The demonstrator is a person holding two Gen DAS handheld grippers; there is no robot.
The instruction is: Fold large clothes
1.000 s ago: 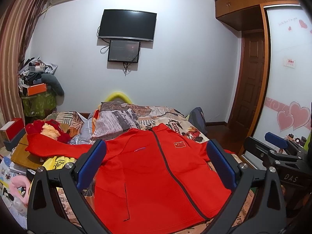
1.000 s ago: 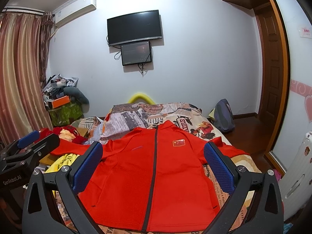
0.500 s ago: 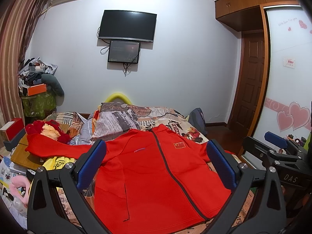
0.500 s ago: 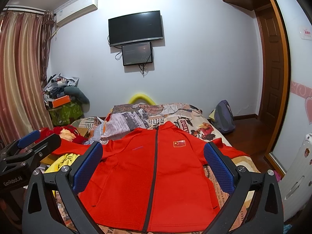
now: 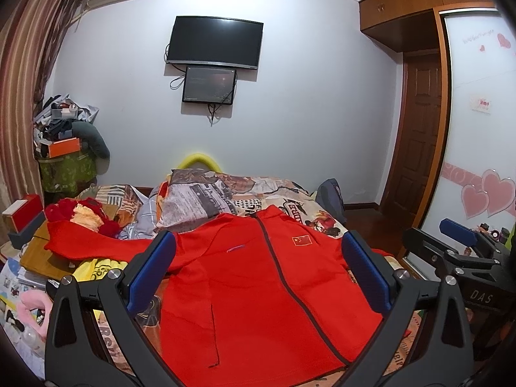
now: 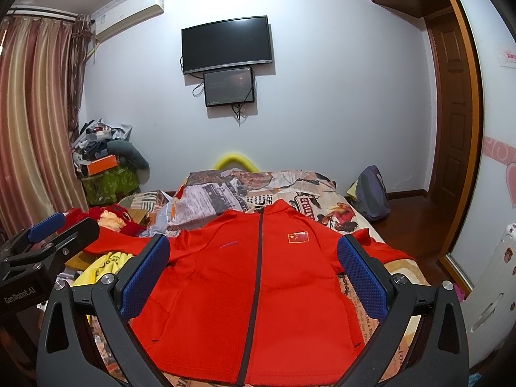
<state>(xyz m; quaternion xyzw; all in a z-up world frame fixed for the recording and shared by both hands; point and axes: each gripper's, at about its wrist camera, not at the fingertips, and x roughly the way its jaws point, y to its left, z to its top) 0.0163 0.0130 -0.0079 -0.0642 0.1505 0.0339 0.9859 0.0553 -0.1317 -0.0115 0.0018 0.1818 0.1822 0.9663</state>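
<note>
Bedroom scene: bed point(image 6: 400, 271) with a newsprint-pattern cover is carrying the red jacket point(image 6: 258, 296), lying front-up, zip closed, collar pointing toward the far wall, both sleeves spread out sideways. Left tongs point(image 5: 258, 274) and right tongs point(image 6: 253, 274) are both hovering above the hem side, jaws spread wide, gripping nothing and not touching the fabric. Judging the fold as not yet started. To do it well: I'd be pinching a sleeve near the cuff and shoulder with one tong each, bringing it flat across the chest, then repeating on the other side before folding hem to collar; keeping the fabric taut should avoid bunching along the zip. Left sleeve point(image 5: 96, 245) is trailing off the bed onto the clutter, so it probably needs lifting clear first. Readable writing: "DAS" on the right tongs' body in the left view, "GenRobot.AI" on the left tongs' body in the right view; flag patch point(image 6: 298, 237) on the chest; bedcover lettering is too distorted to read.
</note>
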